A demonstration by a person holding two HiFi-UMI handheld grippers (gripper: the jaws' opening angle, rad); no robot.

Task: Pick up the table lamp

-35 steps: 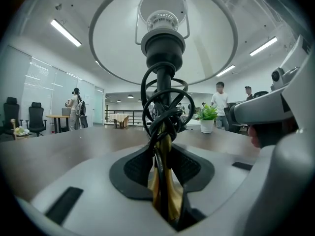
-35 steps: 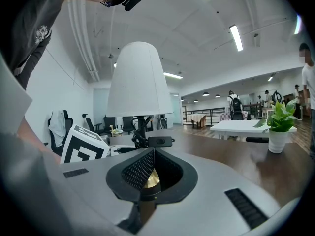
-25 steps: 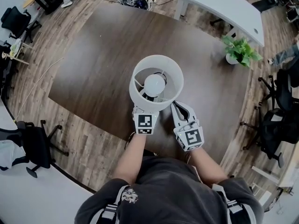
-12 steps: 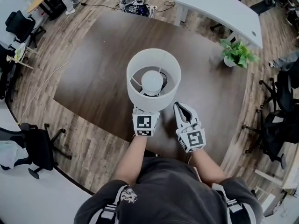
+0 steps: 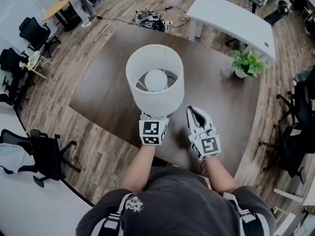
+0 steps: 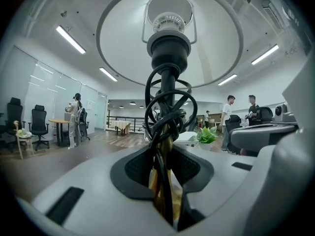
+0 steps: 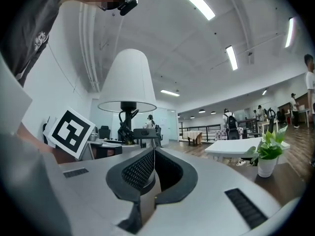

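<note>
The table lamp [image 5: 155,77] has a white drum shade and a white bulb [image 5: 155,79], and it hangs above the dark table [image 5: 98,87]. My left gripper [image 5: 152,117] is under the shade, shut on the lamp's brass stem [image 6: 164,178]. A black cord [image 6: 165,107] is wound around the stem just above the jaws. In the left gripper view the shade [image 6: 123,48] spreads overhead. My right gripper [image 5: 193,112] hovers to the right of the lamp, apart from it, its jaws together and empty. The right gripper view shows the lamp [image 7: 127,82] to the left of that gripper [image 7: 150,173].
A potted plant [image 5: 246,63] stands at the table's far right. A white desk [image 5: 236,16] lies beyond it, and a tangle of cables [image 5: 150,18] is on the floor. Office chairs [image 5: 42,154] stand at the left, more at the right edge. People stand far off.
Both grippers have risen, and the lamp has come up off the table with the left one. Its shade now looks larger and closer to the head camera.
</note>
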